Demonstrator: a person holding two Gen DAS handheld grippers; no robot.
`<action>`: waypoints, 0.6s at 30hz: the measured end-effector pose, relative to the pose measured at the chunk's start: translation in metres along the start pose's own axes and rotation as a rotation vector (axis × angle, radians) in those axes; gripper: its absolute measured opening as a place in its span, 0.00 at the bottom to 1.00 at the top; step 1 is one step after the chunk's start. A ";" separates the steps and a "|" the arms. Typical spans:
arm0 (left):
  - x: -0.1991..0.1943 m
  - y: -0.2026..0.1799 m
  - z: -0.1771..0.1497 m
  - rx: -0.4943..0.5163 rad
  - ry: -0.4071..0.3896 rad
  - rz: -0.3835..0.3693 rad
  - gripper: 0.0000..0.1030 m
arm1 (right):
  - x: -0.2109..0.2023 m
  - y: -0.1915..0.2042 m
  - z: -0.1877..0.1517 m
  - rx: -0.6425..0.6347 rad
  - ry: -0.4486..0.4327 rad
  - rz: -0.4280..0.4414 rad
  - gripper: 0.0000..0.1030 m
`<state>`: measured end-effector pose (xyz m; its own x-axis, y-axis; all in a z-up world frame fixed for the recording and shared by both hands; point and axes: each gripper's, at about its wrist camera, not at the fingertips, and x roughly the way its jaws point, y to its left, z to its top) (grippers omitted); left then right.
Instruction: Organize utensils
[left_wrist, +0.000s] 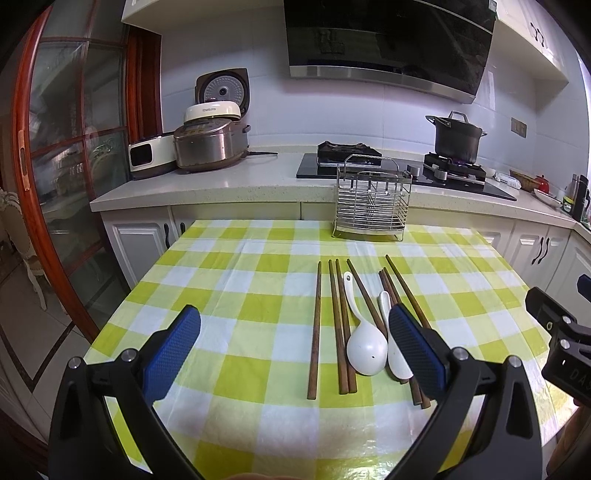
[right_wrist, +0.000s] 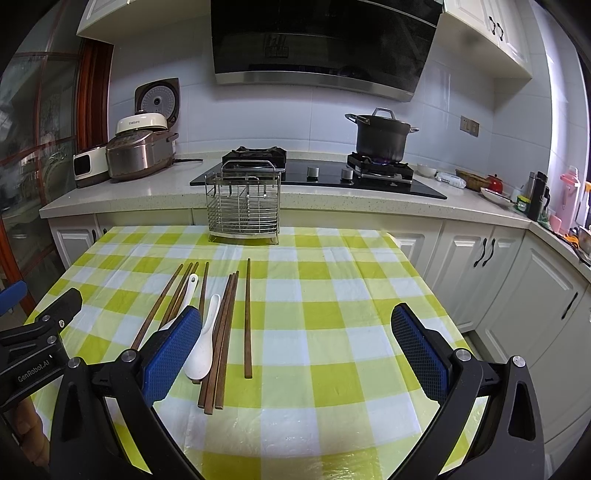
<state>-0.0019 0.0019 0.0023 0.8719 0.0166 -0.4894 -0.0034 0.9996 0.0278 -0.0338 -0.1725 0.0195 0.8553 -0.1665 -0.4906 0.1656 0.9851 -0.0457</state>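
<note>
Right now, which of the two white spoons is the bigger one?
The left spoon as the left camera sees it: its bowl is wide and round. The other spoon, just to its right, is slimmer, partly hidden behind a blue pad.

Dark brown wooden chopsticks (left_wrist: 314, 332) lie flat on the checked cloth in a loose row, roughly parallel and pointing away from the camera, some touching in pairs and one alone at the left. Two white ceramic soup spoons lie among them, bowls nearest the camera: the larger spoon (left_wrist: 364, 341) and, just beside it, the smaller spoon (left_wrist: 393, 343). Behind them stands an upright, empty wire utensil rack (left_wrist: 371, 201).
</note>
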 end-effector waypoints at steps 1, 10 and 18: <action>0.000 0.000 0.000 -0.001 0.000 -0.001 0.96 | 0.000 0.000 0.000 0.000 0.000 0.000 0.93; -0.001 0.001 0.000 0.000 0.001 -0.003 0.96 | -0.004 -0.004 0.004 0.000 0.000 0.002 0.94; 0.000 0.002 0.000 -0.001 0.002 -0.001 0.96 | -0.004 -0.003 0.003 0.002 0.001 0.001 0.93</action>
<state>-0.0019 0.0035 0.0029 0.8707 0.0157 -0.4916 -0.0032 0.9996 0.0263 -0.0358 -0.1753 0.0243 0.8552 -0.1651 -0.4914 0.1652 0.9853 -0.0435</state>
